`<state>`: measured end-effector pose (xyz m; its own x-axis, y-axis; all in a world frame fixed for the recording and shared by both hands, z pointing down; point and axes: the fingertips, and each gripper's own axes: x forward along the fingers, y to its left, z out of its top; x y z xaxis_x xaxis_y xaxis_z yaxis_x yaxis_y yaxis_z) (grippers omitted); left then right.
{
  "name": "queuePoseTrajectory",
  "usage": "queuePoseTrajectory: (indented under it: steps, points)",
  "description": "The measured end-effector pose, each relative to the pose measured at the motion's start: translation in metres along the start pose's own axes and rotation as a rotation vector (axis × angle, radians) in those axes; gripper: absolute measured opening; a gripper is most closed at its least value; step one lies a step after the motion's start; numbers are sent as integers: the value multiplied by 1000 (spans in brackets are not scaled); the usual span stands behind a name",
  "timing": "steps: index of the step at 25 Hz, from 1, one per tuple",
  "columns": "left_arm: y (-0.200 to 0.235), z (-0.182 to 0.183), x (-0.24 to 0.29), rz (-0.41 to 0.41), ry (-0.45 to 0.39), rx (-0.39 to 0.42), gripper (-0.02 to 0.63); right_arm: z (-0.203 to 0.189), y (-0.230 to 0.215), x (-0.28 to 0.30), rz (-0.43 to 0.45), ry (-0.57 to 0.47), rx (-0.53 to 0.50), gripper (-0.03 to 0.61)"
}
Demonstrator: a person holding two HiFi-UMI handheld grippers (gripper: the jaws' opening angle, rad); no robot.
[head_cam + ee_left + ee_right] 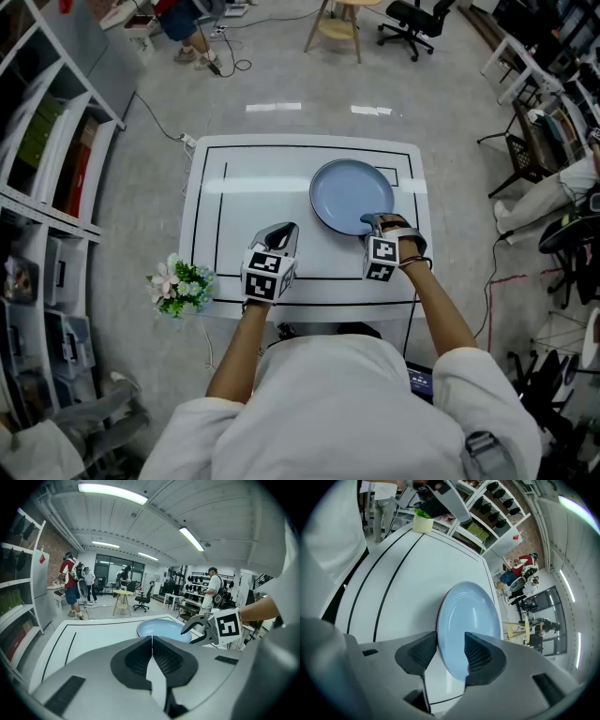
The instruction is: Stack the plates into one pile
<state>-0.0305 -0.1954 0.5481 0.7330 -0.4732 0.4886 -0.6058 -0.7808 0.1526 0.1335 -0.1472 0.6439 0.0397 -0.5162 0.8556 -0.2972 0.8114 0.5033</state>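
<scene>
Straddling the near rim of the blue plate, the right gripper has its jaws standing well apart: in the right gripper view one ribbed pad sits just outside the plate's edge and the other hangs over its inner face, with a gap showing on the inner side, so nothing is clamped. A thin reddish line runs along the plate's left edge in that view; what it belongs to cannot be told. In the head view this gripper sits right of centre, pointing steeply down at the plate's lower right rim, with the person's bare forearm running toward the lower right of the frame.

The left gripper has its jaws pressed together, pad against pad, with nothing between them. In the head view it sits left of the right gripper, over bare table and apart from the plate.

The plate lies flat on the white table, in the upper right part of the black rectangle lines drawn on the top. A small bunch of flowers sits just off the table's lower left corner. White shelving fills the left edge of the head view, and a wooden stool and a black office chair stand on the grey floor at the top.
</scene>
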Motion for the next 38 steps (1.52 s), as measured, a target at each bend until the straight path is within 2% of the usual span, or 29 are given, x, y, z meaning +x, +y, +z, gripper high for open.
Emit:
queuePoseTrajectory:
  steps: [3,6,8,10,12,14,20,23,26,32,38]
  points:
    - [1,-2,-4,-23,7,22,21,-3,1,-9,-15,1,78,201]
    - [2,-3,-7,-53,16,49,21,-3,-7,-25,-68,-20,181,179]
    - [5,-1,-6,-63,14,62,21,-5,-18,-42,-125,-60,308,135]
    - [9,8,-6,-63,0,72,21,-11,-32,-61,-191,-120,480,93]
    - [16,22,-8,-53,-24,91,21,-19,-46,-82,-258,-178,642,52]
    - [26,42,-11,-25,-59,105,21,-28,-61,-103,-325,-212,758,14]
    - [43,116,-27,68,-188,139,21,-44,-109,-170,-433,-361,1004,14]
    - [33,154,-32,96,-236,202,21,-51,-138,-203,-468,-447,1026,12]
    - [16,183,-35,86,-256,286,21,-52,-162,-231,-484,-513,1017,12]
    - [-22,235,-45,70,-335,369,21,-44,-198,-275,-525,-622,944,12]
    - [-49,256,-43,28,-382,351,21,-42,-214,-297,-562,-667,880,12]
